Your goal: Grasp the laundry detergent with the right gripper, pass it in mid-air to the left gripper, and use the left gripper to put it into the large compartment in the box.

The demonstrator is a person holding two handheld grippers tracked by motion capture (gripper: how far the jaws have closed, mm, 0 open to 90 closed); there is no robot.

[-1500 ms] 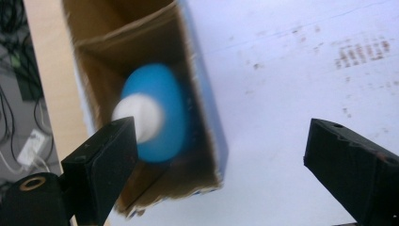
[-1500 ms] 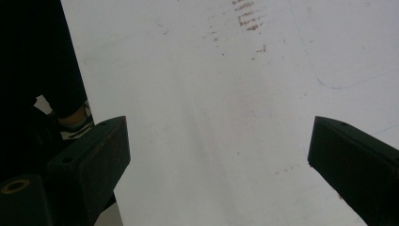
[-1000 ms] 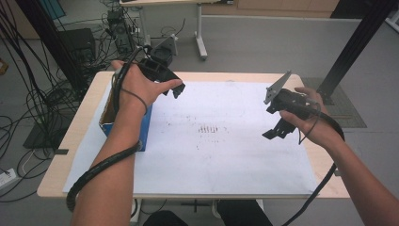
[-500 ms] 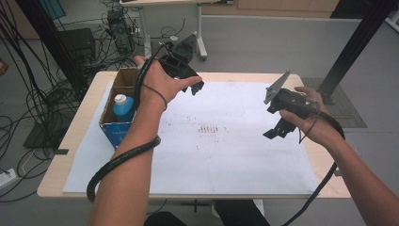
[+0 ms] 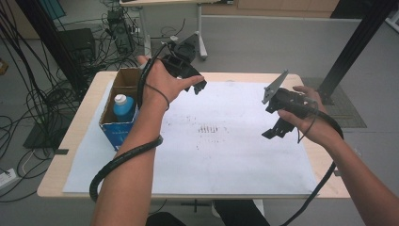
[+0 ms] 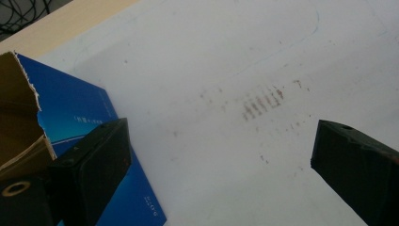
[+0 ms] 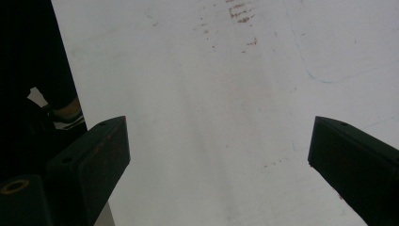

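My left gripper hangs over the far left part of the table, just right of an open blue cardboard box. Its jaws stand wide apart with nothing between them, and the box's blue side lies beside its left jaw. A blue bottle with a white cap stands upright inside the box. My right gripper floats above the right part of the white sheet, open and empty.
The white sheet covers most of the wooden table and carries faint brown smudges at its middle. Cables trail from both grippers. Behind the table stand a desk leg and tangled floor cables.
My left hand and gripper moved right and away from above the box, uncovering the bottle, then held still. The right gripper has not moved.
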